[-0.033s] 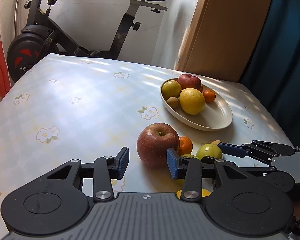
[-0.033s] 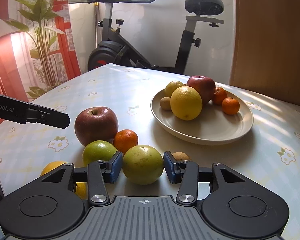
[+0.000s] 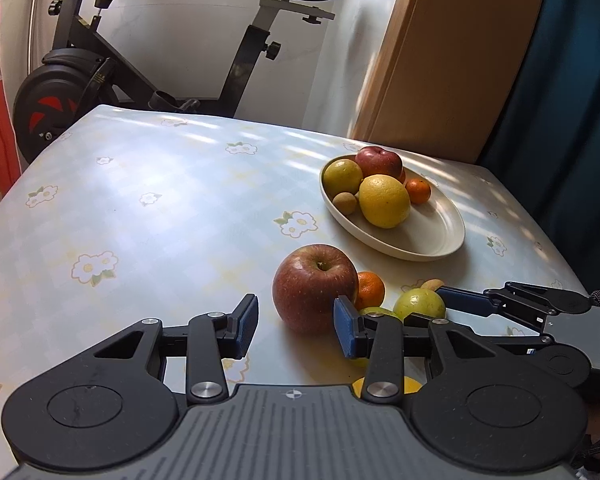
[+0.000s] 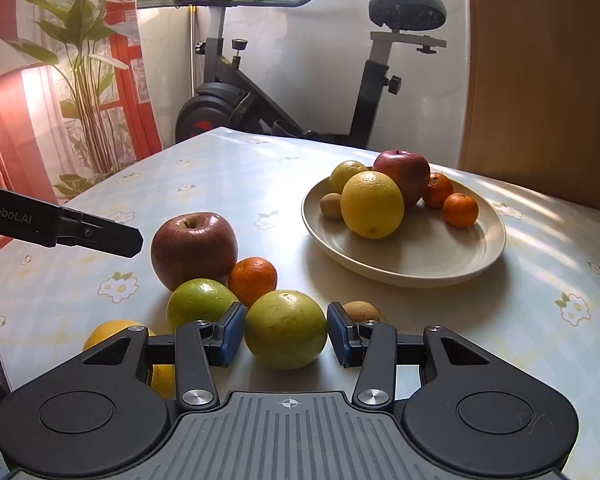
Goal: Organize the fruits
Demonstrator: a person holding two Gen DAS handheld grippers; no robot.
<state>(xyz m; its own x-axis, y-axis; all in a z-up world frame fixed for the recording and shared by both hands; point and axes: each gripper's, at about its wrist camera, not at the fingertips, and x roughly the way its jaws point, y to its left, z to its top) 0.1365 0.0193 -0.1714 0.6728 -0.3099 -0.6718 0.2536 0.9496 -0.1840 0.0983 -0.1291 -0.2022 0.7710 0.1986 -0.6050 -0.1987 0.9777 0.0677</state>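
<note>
Left gripper (image 3: 296, 330) gapes behind the big red apple (image 3: 314, 288); its finger hides a green fruit.

Right gripper (image 4: 286, 334) straddles a green citrus (image 4: 286, 329), pad contact unclear; the kiwi (image 4: 362, 312) is half-hidden, the plate (image 4: 440, 260) beyond.

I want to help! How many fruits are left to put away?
Six fruits sit in the plate already. The right gripper brackets a green fruit, seemingly not lifted. Left: red apple, tangerine, another green fruit, a yellow one, a small brown one.
</note>
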